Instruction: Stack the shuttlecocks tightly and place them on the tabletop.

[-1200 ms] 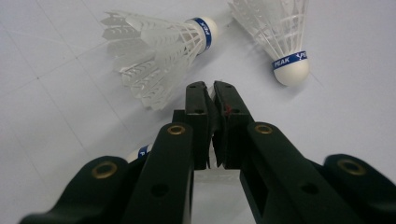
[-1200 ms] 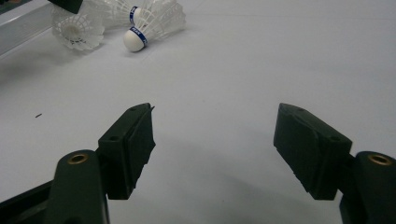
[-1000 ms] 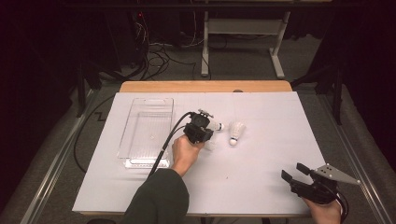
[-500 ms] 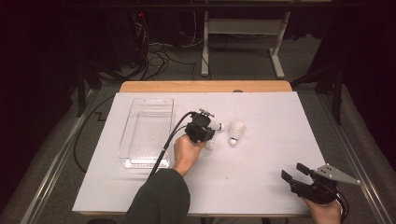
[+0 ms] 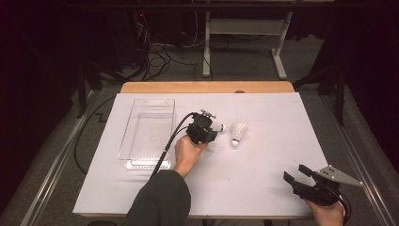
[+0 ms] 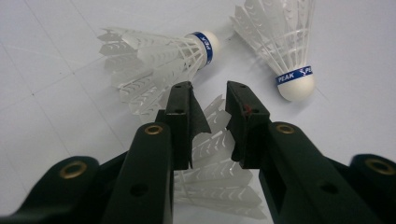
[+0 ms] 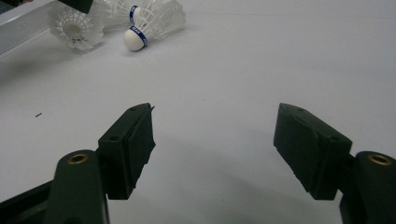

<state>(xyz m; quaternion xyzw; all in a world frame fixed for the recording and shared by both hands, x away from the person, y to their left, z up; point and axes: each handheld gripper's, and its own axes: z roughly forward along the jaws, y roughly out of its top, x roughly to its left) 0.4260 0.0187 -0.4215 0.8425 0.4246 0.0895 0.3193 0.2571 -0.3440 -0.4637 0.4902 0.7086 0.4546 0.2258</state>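
Observation:
My left gripper (image 5: 208, 135) points down at the middle of the white table. In the left gripper view a white shuttlecock (image 6: 212, 158) lies on the sheet between its jaws. The jaws have just been opening and stand a little apart, clear of the feathers, so my left gripper (image 6: 208, 100) is open. A second shuttlecock (image 6: 159, 65) with a blue band lies just beyond, and a third (image 6: 285, 51) farther right; in the high view these are the second shuttlecock (image 5: 217, 127) and the third (image 5: 238, 133). My right gripper (image 5: 296, 175) rests open near the front right corner, nothing between its jaws (image 7: 215, 140).
A clear plastic tray (image 5: 128, 132) stands left of the left hand. The white sheet (image 5: 263, 108) covers the table, with a wooden edge (image 5: 207, 87) at the back. A black cable (image 5: 169, 143) trails from the left gripper over the tray's corner.

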